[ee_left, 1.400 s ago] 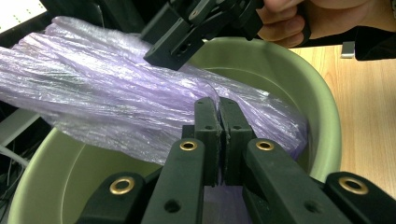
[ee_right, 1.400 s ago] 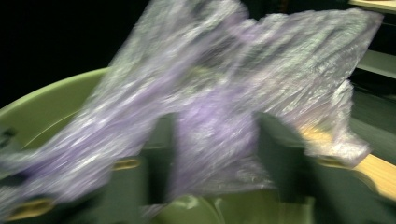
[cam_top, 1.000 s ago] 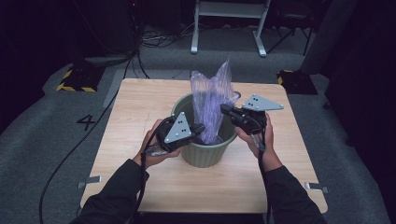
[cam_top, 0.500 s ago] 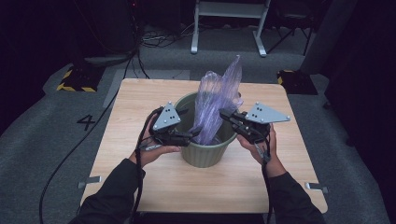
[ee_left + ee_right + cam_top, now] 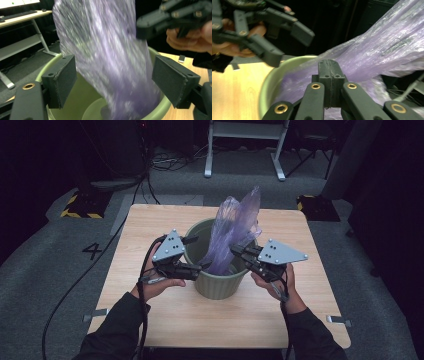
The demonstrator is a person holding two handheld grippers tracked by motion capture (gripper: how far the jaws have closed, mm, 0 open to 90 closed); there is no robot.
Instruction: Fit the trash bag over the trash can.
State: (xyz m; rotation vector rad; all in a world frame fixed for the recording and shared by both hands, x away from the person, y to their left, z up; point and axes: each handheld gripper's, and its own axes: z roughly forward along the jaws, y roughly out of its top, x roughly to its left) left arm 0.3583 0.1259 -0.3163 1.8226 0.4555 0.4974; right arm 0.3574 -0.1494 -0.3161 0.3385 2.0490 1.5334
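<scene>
A green bin [image 5: 220, 285] stands mid-table with a purple plastic bag [image 5: 235, 230] rising out of it. My left gripper [image 5: 196, 254] hovers at the bin's left rim. Its jaws have just been opening, and in the left gripper view [image 5: 117, 80] they stand open with the bag [image 5: 107, 50] between the pads, untouched. My right gripper [image 5: 236, 251] reaches over the right rim and is shut on the bag's film. In the right gripper view [image 5: 329, 67] its jaws are pressed together on the bag [image 5: 387, 42], above the bin rim [image 5: 269, 77]. The left gripper [image 5: 294, 47] is open across from it.
The wooden table [image 5: 150, 220] has bare surface all round the bin. Metal brackets [image 5: 95, 314] sit at its front corners. On the grey floor beyond lie cables, a yellow-black striped block [image 5: 80, 207] and a white stand [image 5: 245, 150].
The left gripper has opened and come away from the bag, moving up and slightly left. The right gripper has drawn the bag a little to the right.
</scene>
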